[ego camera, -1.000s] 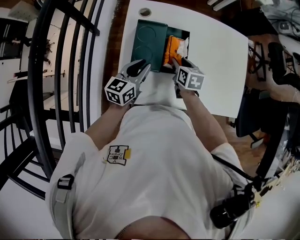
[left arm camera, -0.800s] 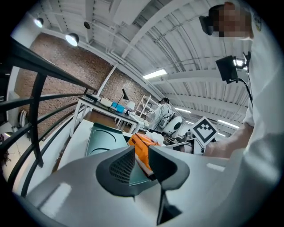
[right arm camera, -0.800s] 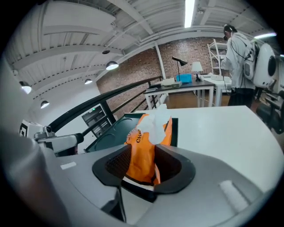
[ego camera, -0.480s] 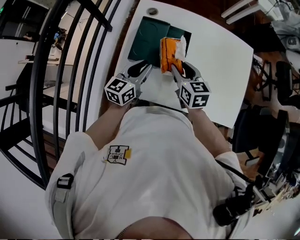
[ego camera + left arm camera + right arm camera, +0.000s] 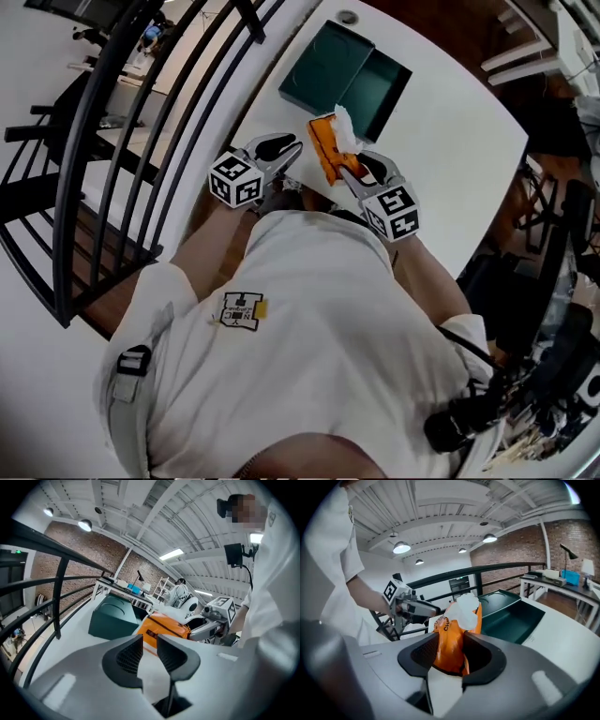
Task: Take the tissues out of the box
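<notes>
**Above the near table edge: pack in your right tongs, box beyond**

1. Right gripper (image 5: 450,657). Jaws half closed and clamped on the lower end of the orange pack (image 5: 451,632). Pads press it from both sides.

2. Left gripper (image 5: 149,645). Empty. Jaws narrow, with a slim gap and only bare table (image 5: 450,141) showing between them. It sits just left of the pack without touching it.

3. Pack. It is held in the air, clear of the box (image 5: 323,66) and on your side of it. Its long axis runs straight out from the right jaws, with the free end pointing away from you towards the box. From the left tongs it lies ahead and to the right, presenting its broad side. The right hand has it, and the left is the nearer free hand.

4. Tissue (image 5: 466,610). A white tuft stands out of the pack's far end, away from both sets of jaws.

5. Box. Dark green, lying open on the white table in two halves side by side. No contents show in either half.

Assessment: the removal looks all but done. What remains is to set the pack down clear of the box.
</notes>
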The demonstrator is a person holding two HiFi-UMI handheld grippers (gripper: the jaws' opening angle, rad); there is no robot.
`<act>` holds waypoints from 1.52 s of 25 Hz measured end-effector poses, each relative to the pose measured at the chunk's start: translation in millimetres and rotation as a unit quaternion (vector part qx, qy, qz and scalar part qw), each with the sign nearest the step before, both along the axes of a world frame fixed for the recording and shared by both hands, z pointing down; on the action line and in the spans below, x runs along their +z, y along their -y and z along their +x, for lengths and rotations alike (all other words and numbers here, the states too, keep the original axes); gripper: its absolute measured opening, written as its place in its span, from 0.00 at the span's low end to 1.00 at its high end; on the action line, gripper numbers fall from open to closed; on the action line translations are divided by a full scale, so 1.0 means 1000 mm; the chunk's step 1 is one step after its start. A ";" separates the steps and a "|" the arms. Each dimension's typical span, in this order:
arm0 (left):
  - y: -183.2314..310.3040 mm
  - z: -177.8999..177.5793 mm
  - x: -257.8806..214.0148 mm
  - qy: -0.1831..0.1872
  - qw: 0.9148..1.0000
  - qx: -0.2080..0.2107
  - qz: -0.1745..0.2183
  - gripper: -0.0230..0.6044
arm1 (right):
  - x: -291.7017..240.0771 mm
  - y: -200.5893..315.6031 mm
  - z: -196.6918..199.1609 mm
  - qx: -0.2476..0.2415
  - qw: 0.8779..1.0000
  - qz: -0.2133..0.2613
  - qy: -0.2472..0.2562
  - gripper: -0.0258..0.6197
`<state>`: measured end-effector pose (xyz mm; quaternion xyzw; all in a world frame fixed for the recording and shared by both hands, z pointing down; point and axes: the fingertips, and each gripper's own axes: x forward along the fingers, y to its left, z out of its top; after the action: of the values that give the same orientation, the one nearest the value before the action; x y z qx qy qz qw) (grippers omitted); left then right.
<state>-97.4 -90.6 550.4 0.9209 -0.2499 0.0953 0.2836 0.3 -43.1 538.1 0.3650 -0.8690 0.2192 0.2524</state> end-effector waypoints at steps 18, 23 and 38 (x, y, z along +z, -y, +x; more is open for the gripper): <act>-0.019 -0.013 0.050 0.039 0.998 -0.033 -0.033 0.17 | 0.030 0.016 -0.033 -0.230 0.973 0.026 -0.018 0.28; -0.009 -0.022 0.059 0.052 0.997 -0.042 -0.042 0.17 | 0.056 0.038 -0.045 -0.265 0.961 0.014 -0.081 0.30; -0.026 -0.020 0.046 0.059 0.997 -0.031 -0.026 0.17 | 0.029 0.032 -0.019 -0.164 0.985 0.055 0.004 0.39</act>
<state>-117.4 -65.1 596.3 0.8978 -0.2917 0.1470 0.2953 -18.6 -75.6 567.0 0.2297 -0.9290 0.1280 0.2606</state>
